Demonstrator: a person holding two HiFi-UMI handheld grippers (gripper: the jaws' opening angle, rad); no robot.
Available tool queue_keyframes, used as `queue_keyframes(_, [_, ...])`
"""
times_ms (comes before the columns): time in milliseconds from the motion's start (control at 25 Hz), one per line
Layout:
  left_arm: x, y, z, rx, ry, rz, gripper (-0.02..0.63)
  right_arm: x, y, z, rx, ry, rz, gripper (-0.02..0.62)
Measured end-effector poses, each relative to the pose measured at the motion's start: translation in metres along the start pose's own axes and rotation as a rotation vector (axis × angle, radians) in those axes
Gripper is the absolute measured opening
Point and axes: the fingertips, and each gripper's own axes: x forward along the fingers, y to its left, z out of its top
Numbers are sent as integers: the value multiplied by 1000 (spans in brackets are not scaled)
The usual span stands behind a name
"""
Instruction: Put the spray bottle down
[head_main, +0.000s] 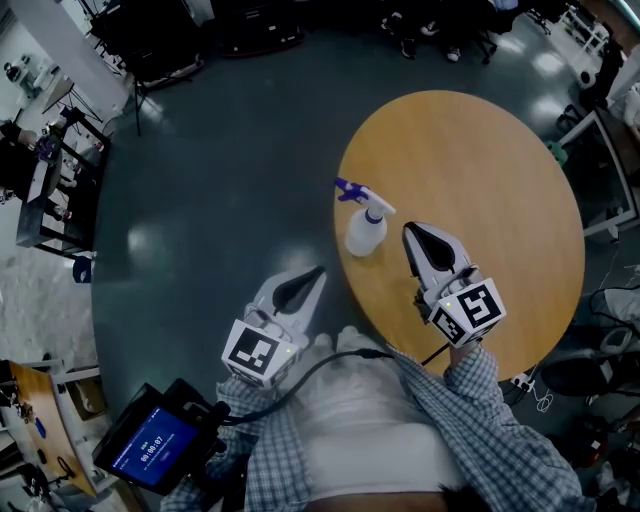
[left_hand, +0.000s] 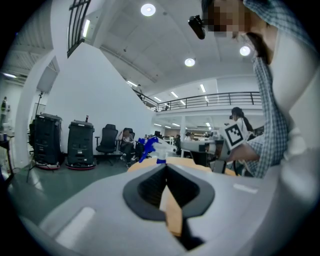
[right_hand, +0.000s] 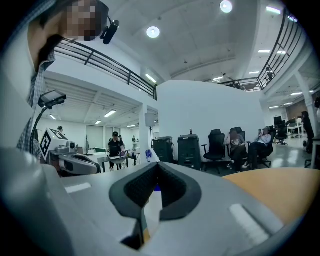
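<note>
A white spray bottle (head_main: 365, 228) with a blue-violet trigger head stands upright on the round wooden table (head_main: 480, 150), near its left rim. Nothing touches it. My right gripper (head_main: 412, 232) is over the table just right of the bottle, jaws together and holding nothing. My left gripper (head_main: 318, 272) hovers over the floor beside the table's left edge, jaws together and also holding nothing. In the left gripper view the bottle's blue head (left_hand: 149, 147) shows beyond the gripper (left_hand: 166, 167). In the right gripper view the bottle (right_hand: 150, 156) peeks over the gripper (right_hand: 157, 166).
A person's plaid sleeves and white shirt (head_main: 370, 420) fill the bottom of the head view, with a lit tablet (head_main: 155, 445) at lower left. A dark rack (head_main: 55, 190) stands at far left. Office chairs (right_hand: 217, 145) and black cabinets (left_hand: 80, 145) line the room.
</note>
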Motion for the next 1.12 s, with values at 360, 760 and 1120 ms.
queue_keyframes(360, [2,1,1,8,-9,1,2,1,-2,1,0,4,2,3])
queue_keyframes(760, [3,1,6,-7,19,14,2,2,-2,0,-1,10,5,3])
queue_keyframes(1120, [3,1,-2,7,-7,-4,2,1,-2,-1,-1,11,5,3])
